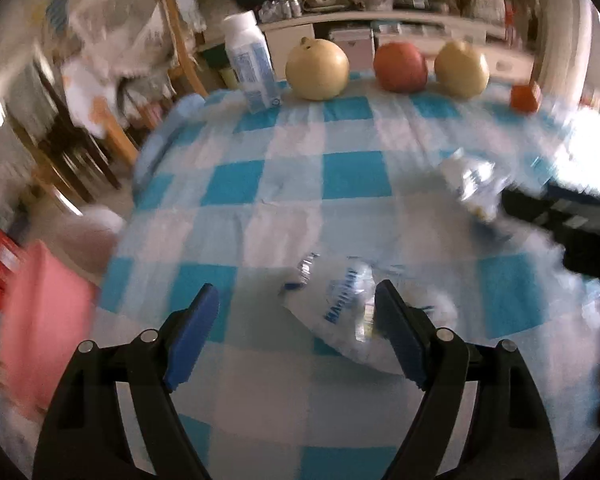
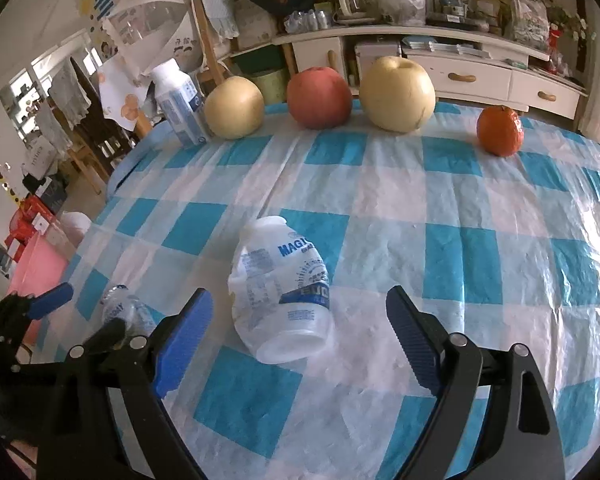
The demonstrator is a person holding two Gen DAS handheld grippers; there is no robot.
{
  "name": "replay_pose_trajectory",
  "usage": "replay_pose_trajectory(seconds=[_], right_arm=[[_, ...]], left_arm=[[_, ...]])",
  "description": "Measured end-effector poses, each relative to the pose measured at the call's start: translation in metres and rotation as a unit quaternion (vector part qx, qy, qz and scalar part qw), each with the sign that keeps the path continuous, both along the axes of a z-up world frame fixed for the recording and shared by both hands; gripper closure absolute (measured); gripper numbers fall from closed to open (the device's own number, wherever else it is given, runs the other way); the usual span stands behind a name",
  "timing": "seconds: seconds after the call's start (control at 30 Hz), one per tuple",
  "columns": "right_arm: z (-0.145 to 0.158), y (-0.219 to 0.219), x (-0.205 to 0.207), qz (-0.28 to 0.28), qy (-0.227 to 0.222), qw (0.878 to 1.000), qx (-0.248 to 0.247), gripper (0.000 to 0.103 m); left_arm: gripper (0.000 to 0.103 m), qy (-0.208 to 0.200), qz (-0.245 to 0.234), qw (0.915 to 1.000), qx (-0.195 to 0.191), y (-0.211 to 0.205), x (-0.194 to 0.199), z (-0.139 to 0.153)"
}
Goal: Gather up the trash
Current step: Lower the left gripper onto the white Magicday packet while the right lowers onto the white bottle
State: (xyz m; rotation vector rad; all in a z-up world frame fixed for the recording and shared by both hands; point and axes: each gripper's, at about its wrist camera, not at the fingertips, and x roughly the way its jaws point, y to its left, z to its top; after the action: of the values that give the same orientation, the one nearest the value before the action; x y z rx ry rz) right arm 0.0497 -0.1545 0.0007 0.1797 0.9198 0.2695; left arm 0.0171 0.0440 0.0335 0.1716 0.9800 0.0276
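A crushed clear plastic bottle (image 1: 348,304) lies on the blue-and-white checked tablecloth (image 1: 300,184). It sits between the fingers of my left gripper (image 1: 297,286), up against the right pad, while the left pad stands clear of it; this gripper is open. In the right wrist view a crumpled white "MAGIC" bottle (image 2: 280,288) lies on its side between the wide-open fingers of my right gripper (image 2: 300,293), and neither pad touches it. The left gripper (image 2: 91,307) and its clear bottle (image 2: 128,312) show at the lower left there.
Along the table's far edge stand an upright white bottle with a blue label (image 2: 180,100), two yellow pears (image 2: 234,106) (image 2: 396,94), a red apple (image 2: 319,96) and an orange (image 2: 500,130). A pink bin (image 2: 36,264) stands beside the table on the left. Chairs and a sideboard lie beyond.
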Motion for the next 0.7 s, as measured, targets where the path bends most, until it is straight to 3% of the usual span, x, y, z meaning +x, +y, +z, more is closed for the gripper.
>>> replay_pose_trajectory(seconds=[0.07,0.3,0.47,0.53,0.67,0.7], right_arm=[[-0.001,0.001,0.002,0.001,0.002,1.000,-0.002,0.015],[-0.004,0.009,0.006,0.007,-0.002,1.000,-0.025,0.015],[-0.004,0.008,0.007,0.007,0.000,1.000,-0.024,0.015],[-0.006,0.008,0.007,0.009,0.003,1.000,-0.025,0.015],[-0.007,0.010,0.008,0.011,0.005,0.999,-0.032,0.015],[-0.008,0.010,0.008,0.011,0.005,0.999,-0.033,0.015]], left_arm=[[0.022,0.009,0.011,0.9983,-0.057,0.005,-0.002,0.001],[0.022,0.040,0.037,0.9875,-0.147,0.002,-0.006,-0.015],[0.021,0.031,0.057,0.9870,-0.147,0.007,0.006,-0.020],[0.010,0.029,0.050,0.9906,-0.124,0.002,0.011,-0.022],[0.007,0.019,0.030,0.9957,-0.086,-0.004,0.014,-0.020],[0.007,0.039,0.029,0.9961,-0.074,-0.006,0.017,-0.025]])
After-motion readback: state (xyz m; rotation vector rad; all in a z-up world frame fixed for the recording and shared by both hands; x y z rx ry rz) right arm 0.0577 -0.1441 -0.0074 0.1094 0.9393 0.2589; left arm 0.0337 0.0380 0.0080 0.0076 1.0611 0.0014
